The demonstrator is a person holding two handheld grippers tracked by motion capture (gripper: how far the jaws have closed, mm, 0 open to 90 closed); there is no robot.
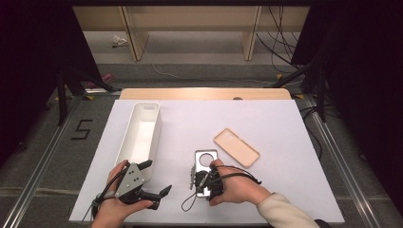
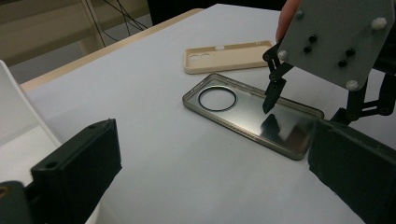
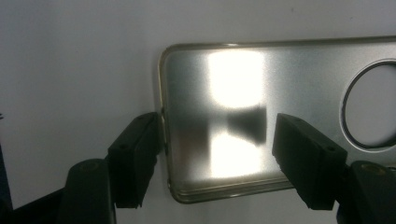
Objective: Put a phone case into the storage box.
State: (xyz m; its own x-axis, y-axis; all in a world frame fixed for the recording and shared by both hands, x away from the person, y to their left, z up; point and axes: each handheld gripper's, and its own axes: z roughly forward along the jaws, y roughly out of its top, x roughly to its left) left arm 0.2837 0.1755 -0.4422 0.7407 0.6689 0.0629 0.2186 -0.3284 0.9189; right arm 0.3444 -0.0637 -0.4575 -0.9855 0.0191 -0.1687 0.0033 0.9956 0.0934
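Note:
A clear grey-tinted phone case (image 1: 205,159) with a round camera hole lies open side up on the white table, front centre. My right gripper (image 1: 202,184) hangs over its near end, open. In the right gripper view, one jaw stands just outside the end wall of the case (image 3: 280,84) and the other over its inside; the right gripper (image 3: 219,154) holds nothing. A beige phone case (image 1: 236,147) lies to the right, a little apart. My left gripper (image 1: 155,178) is open and empty at the front left. From there it faces the clear case (image 2: 243,112) and the right gripper (image 2: 310,109).
A long white bin (image 1: 138,137) stands on the left of the table, right by my left hand; its wall (image 2: 14,112) fills that view's left edge. The beige case (image 2: 229,56) lies beyond the clear one. Bare table surface (image 1: 199,118) spreads behind both cases.

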